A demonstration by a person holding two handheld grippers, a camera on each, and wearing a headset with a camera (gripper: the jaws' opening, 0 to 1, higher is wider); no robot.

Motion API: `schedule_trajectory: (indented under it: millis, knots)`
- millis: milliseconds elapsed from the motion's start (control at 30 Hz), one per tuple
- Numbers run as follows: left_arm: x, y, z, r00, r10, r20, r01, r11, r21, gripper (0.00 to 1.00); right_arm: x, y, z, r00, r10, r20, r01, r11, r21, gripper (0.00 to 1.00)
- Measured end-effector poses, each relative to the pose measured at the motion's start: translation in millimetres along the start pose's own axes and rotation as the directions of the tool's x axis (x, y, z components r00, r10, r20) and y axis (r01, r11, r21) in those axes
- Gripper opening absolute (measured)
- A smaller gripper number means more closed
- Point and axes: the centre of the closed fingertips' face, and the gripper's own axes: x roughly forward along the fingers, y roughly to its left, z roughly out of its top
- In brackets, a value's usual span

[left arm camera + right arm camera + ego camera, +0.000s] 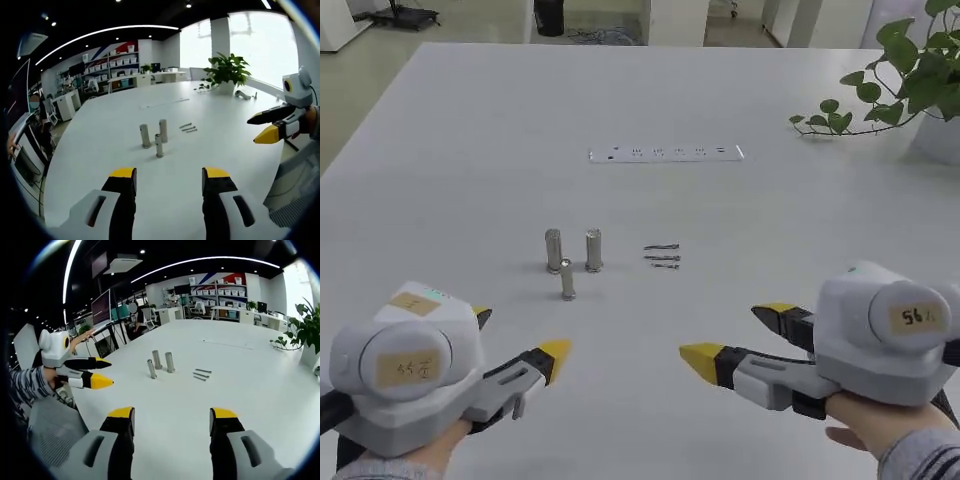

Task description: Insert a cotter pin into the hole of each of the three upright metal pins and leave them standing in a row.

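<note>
The cotter pins (662, 256) lay crosswise ahead of the right gripper (738, 336), farther from the left gripper (518, 333); both had fingers spread.

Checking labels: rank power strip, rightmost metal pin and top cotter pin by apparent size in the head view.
1. power strip
2. rightmost metal pin
3. top cotter pin, similar length but far thinner

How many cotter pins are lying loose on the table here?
3, side by side on the table, right of the metal pins in head view: far cotter pin, middle cotter pin, near cotter pin. None looks hidden.
</note>
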Motion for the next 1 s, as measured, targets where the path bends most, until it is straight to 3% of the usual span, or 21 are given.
schedule_trajectory:
  millis: [433, 1000]
  knots:
    - [41.2, 4.6, 6.6, 0.9987, -0.05, -0.007, 0.05, 0.998, 0.026, 0.42, 5.6, -8.3, 5.8, 0.9997, 0.023, 0.009, -0.023, 1.0, -0.008, 0.52]
    - [110.1, 22.4, 6.3, 0.9974, -0.072, -0.012, 0.073, 0.994, 0.083, 0.29, 14.8, -21.9, 5.7, 1.0, -0.002, 0.004, 0.002, 1.0, 0.007, 0.49]
